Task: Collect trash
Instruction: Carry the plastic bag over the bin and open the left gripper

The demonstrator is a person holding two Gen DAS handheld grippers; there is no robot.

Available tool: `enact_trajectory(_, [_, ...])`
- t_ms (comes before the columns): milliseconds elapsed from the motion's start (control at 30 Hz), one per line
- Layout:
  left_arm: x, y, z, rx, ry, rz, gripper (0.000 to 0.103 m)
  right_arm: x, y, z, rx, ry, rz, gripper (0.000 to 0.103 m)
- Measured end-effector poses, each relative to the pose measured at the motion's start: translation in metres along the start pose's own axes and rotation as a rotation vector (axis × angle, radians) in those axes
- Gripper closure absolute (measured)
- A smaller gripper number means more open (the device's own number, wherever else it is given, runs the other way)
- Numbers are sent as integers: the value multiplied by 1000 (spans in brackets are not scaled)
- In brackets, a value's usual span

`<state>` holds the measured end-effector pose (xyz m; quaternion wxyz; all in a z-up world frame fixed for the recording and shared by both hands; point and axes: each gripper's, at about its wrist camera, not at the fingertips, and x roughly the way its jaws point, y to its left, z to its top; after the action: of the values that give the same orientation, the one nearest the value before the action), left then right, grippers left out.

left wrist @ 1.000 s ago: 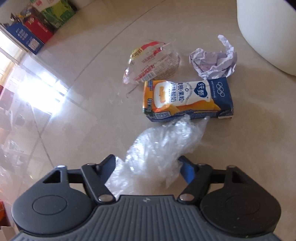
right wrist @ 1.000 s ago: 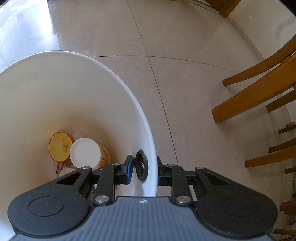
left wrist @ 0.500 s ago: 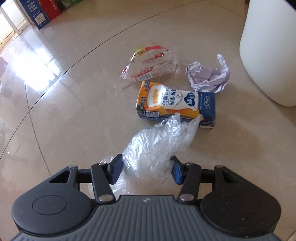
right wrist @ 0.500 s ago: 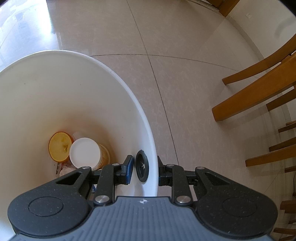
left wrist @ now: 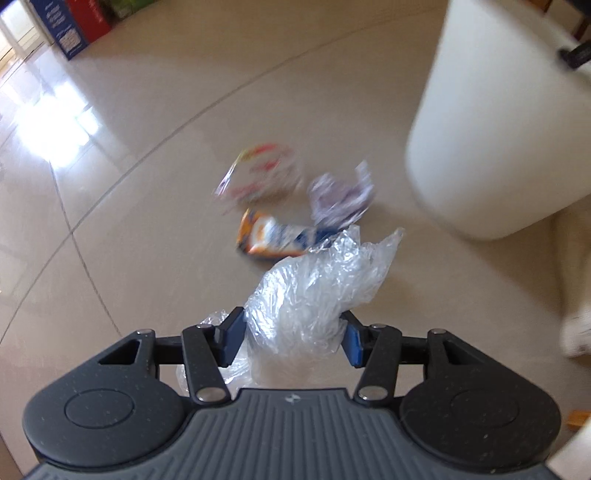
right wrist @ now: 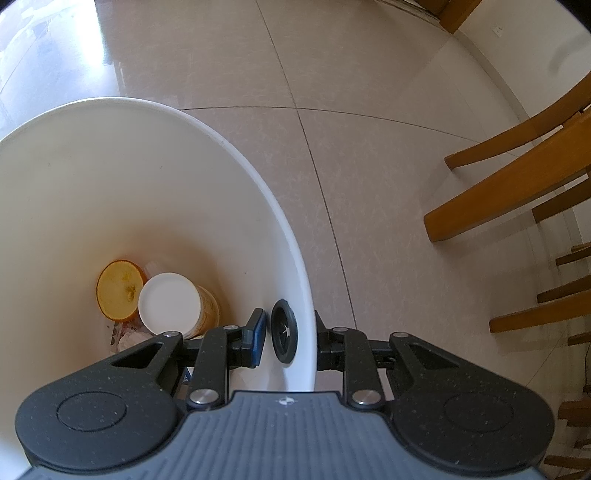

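Note:
My left gripper (left wrist: 293, 339) is shut on a crumpled clear plastic bag (left wrist: 314, 291), held above the floor. Below and beyond it, blurred, lie an orange and blue milk carton (left wrist: 273, 236), a crumpled paper ball (left wrist: 340, 199) and a clear food wrapper (left wrist: 258, 173). The white bin (left wrist: 498, 129) stands at the upper right. In the right wrist view my right gripper (right wrist: 290, 339) straddles the bin rim (right wrist: 258, 177), shut on it at a black disc (right wrist: 283, 336) on the inner wall. At the bottom of the bin lie an orange lid (right wrist: 120, 290) and a white-lidded cup (right wrist: 170, 306).
Wooden chair legs (right wrist: 498, 192) stand on the tiled floor right of the bin. Coloured cartons (left wrist: 74, 29) line the far left wall. A blurred white shape (left wrist: 576, 325) sits at the right edge of the left wrist view.
My left gripper has risen from the floor with the plastic bag and swung toward the bin, so the litter looks smaller and blurred. The right gripper has not moved.

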<state>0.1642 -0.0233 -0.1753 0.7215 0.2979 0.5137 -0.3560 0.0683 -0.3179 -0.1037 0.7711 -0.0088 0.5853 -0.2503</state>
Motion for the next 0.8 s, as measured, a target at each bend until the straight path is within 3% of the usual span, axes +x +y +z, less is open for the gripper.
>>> enact_trajectory(433, [-136, -82, 102, 157, -169, -123, 50, 0, 1, -4, -20, -18, -3, 75])
enact_trajectory(733, [-147, -142, 154, 211, -229, -244, 48, -1, -6, -6, 8, -21, 27, 77])
enact_trajectory(800, [-142, -150, 160, 216, -234, -244, 36, -1, -5, -7, -7, -27, 24, 77])
